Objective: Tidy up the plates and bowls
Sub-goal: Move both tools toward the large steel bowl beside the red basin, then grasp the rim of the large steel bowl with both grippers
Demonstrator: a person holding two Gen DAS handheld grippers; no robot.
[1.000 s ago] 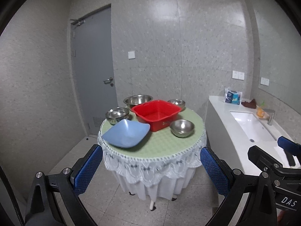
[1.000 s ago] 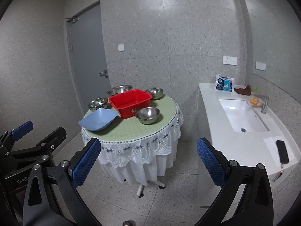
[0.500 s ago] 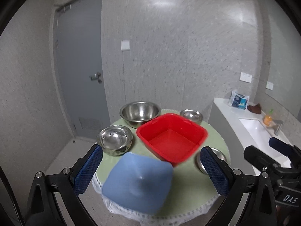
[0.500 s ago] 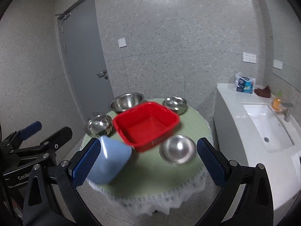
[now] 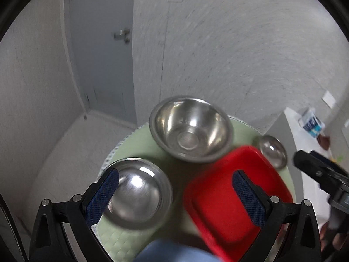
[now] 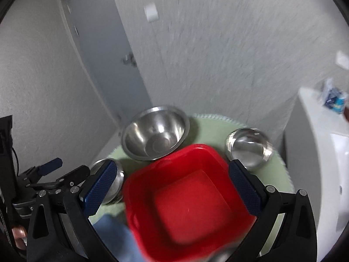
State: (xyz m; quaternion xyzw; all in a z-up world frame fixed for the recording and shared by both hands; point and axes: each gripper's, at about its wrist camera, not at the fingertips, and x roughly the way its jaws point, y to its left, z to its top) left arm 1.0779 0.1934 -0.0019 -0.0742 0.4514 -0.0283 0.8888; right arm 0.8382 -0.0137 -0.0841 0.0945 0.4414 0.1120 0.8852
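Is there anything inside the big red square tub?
Nothing shows inside the red square plastic tub: its flat bottom looks bare in the right wrist view. The picture is blurred, and the tub's near corner runs out of view, so something tiny could be missed.

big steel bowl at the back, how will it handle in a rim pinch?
The big bowl looks like thin polished steel: probably light and rigid, but slick for the pads. A rim pinch would likely let it swing. Its base looks small against the flared rim, so a push may rock or slide it on the cloth.
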